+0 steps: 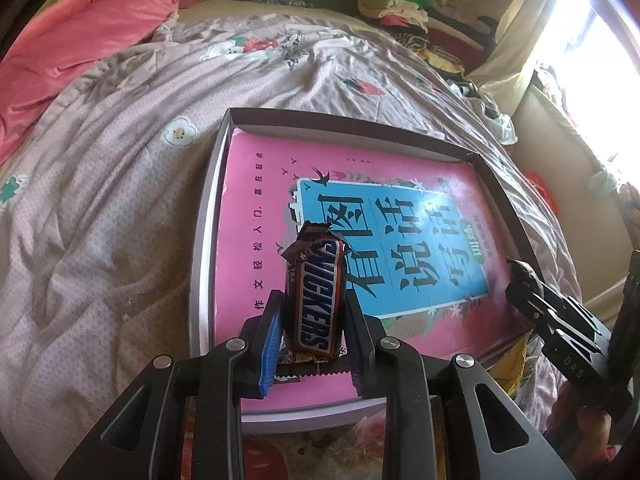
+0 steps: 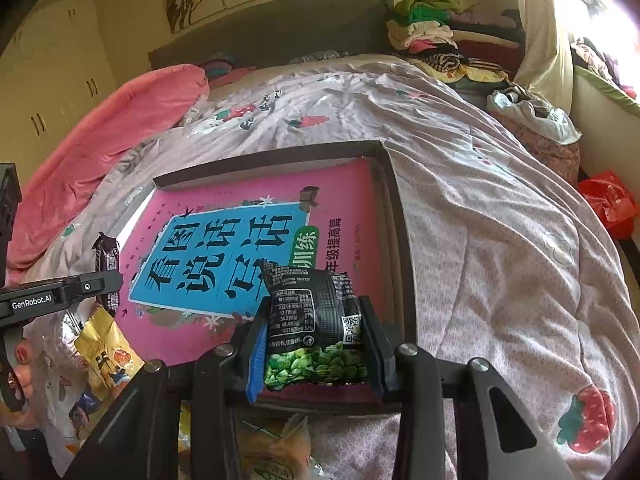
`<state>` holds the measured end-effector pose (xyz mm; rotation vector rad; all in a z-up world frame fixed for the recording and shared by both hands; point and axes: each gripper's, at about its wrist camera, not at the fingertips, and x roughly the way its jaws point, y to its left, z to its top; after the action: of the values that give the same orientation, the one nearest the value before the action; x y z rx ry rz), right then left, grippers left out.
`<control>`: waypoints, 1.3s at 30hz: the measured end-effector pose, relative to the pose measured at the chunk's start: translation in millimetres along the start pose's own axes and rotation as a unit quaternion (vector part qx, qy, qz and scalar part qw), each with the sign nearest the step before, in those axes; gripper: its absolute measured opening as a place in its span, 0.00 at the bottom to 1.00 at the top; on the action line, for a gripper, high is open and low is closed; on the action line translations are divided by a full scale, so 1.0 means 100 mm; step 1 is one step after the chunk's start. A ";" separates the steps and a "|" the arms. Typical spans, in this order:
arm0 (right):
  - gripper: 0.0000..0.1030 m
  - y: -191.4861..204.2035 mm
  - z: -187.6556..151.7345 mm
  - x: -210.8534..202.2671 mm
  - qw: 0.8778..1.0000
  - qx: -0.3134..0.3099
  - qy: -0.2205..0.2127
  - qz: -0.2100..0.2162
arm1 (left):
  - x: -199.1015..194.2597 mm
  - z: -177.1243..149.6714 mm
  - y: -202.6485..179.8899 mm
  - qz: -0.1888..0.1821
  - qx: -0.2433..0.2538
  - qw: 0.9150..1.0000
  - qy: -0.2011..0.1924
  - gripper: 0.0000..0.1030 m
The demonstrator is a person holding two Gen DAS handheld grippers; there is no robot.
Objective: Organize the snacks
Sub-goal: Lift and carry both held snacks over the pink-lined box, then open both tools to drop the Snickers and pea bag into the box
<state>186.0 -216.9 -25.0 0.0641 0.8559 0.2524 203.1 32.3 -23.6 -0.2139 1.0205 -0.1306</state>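
- bedding is filling most of both views: a pale lilac quilt with strawberry and flower prints [image 1: 120, 184] is spreading over the bed, with a rumpled pink blanket [image 1: 80, 36] lying at its far left.
- clothes in a folded pile of green, white and pink [image 2: 424, 20] are sitting at the far right corner by the dark headboard.
- sitting on the quilt is a shallow dark cardboard box with low walls [image 1: 204, 240], and a pink book with a blue title panel [image 1: 256, 200] is lying flat inside it, covering nearly the whole floor.
- the left gripper [image 1: 314, 320] is holding a brown snickers bar in a shiny wrapper [image 1: 316, 296] upright; its blue-padded jaws are closed against the bar's two sides, above the near left part of the book.
- the right gripper [image 2: 316, 344] is clamping a black snack packet printed with green peas [image 2: 316, 328] between its jaws, over the near right corner of the box.
- loose snacks are lying on the quilt near the box's front left edge, among them a yellow foil packet [image 2: 104, 344].
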 end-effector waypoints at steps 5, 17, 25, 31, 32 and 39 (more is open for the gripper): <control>0.40 0.01 -0.01 -0.01 1.000 0.000 0.002 0.001 | 0.01 -0.01 -0.01 -0.001 0.000 1.000 0.004 0.28; 0.41 0.00 -0.02 -0.06 1.000 0.004 -0.003 0.006 | -0.03 -0.03 0.03 -0.005 -0.010 1.000 0.001 0.29; 0.46 0.00 -0.02 -0.16 1.000 0.006 -0.015 0.008 | -0.09 -0.05 0.06 -0.009 -0.017 1.000 -0.005 0.30; 0.51 0.00 0.00 -0.27 0.999 0.009 -0.035 0.013 | -0.19 -0.07 0.09 -0.013 -0.022 1.000 -0.016 0.37; 0.52 0.00 0.00 -0.29 0.999 0.009 -0.038 0.015 | -0.20 -0.07 0.09 -0.013 -0.023 1.000 -0.017 0.39; 0.55 0.01 -0.01 -0.39 0.998 0.008 -0.051 0.019 | -0.36 -0.06 0.09 -0.020 -0.022 0.999 -0.033 0.47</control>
<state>161.0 -225.9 3.2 0.1074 0.7561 0.2763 178.8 47.9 1.3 -0.2780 0.9535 -0.1372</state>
